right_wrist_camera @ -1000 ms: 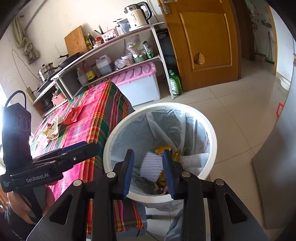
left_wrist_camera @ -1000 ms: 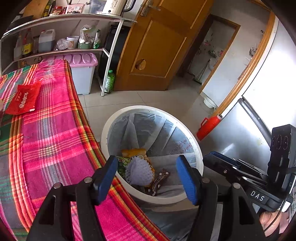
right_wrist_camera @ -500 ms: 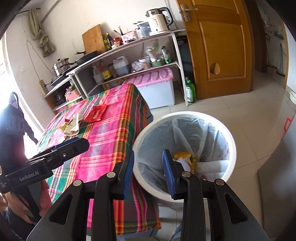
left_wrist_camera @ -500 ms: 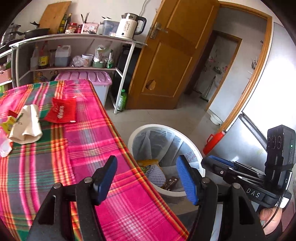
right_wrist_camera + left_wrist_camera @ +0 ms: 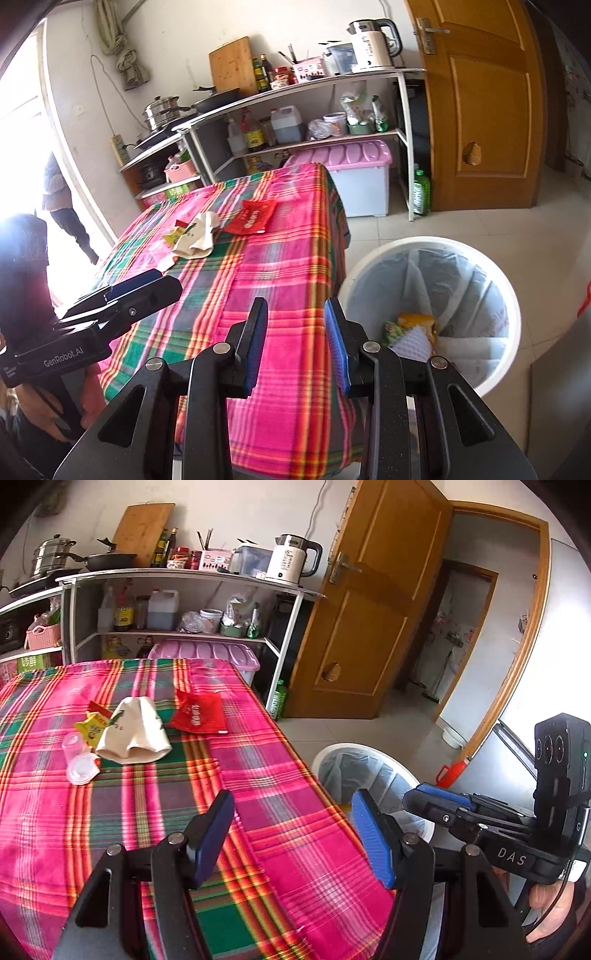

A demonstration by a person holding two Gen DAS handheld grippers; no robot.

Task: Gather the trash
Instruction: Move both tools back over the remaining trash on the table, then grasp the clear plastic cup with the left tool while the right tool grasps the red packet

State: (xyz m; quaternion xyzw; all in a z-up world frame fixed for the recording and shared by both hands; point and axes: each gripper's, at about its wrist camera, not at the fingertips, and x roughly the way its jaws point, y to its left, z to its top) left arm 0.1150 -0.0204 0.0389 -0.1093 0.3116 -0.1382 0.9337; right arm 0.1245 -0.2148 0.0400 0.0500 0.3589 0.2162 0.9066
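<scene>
My left gripper [image 5: 293, 834] is open and empty over the near end of the plaid tablecloth [image 5: 155, 794]. My right gripper [image 5: 295, 345] is open and empty above the table's near right corner. On the far part of the table lie a red packet [image 5: 197, 712], a cream cloth [image 5: 135, 731], a yellow wrapper [image 5: 90, 729] and a clear plastic cup [image 5: 75, 757]. They also show in the right wrist view: red packet [image 5: 253, 218], cream cloth [image 5: 197, 236]. The white trash bin [image 5: 506, 295] with a liner stands on the floor right of the table and holds several wrappers [image 5: 410, 332].
A white shelf rack [image 5: 184, 579] with a kettle, bottles and pots stands behind the table. A pink-lidded storage box [image 5: 354, 177] sits beneath it. A wooden door [image 5: 373, 602] is at the right. A red object [image 5: 452, 771] lies on the floor past the bin.
Both grippers have swung away from above the bin to the left, over the table. The trash on the table has come into view. The right jaws have opened slightly wider.
</scene>
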